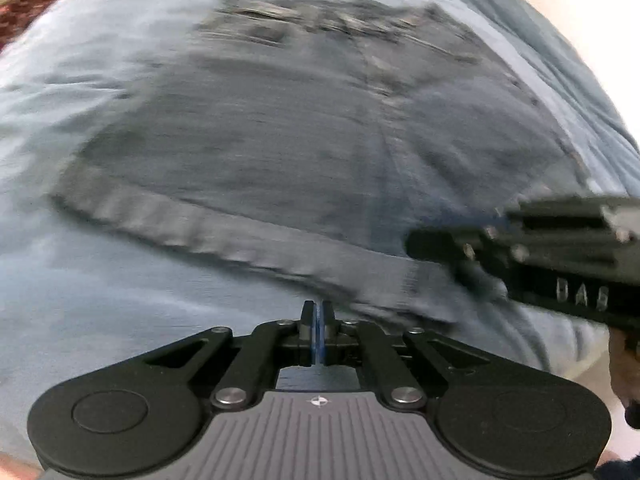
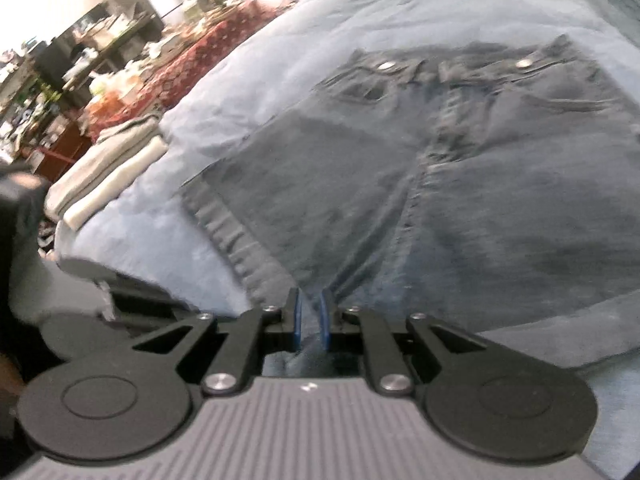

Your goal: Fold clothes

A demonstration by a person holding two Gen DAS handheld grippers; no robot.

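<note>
The jeans lie folded on the bed; left gripper closed, empty; right gripper pinches denim; next, carry that edge across.

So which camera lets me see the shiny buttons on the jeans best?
The right wrist view. Both metal buttons on the jeans show clearly along the waistband there. In the left wrist view the jeans are smeared by blur, so no buttons can be made out.
</note>
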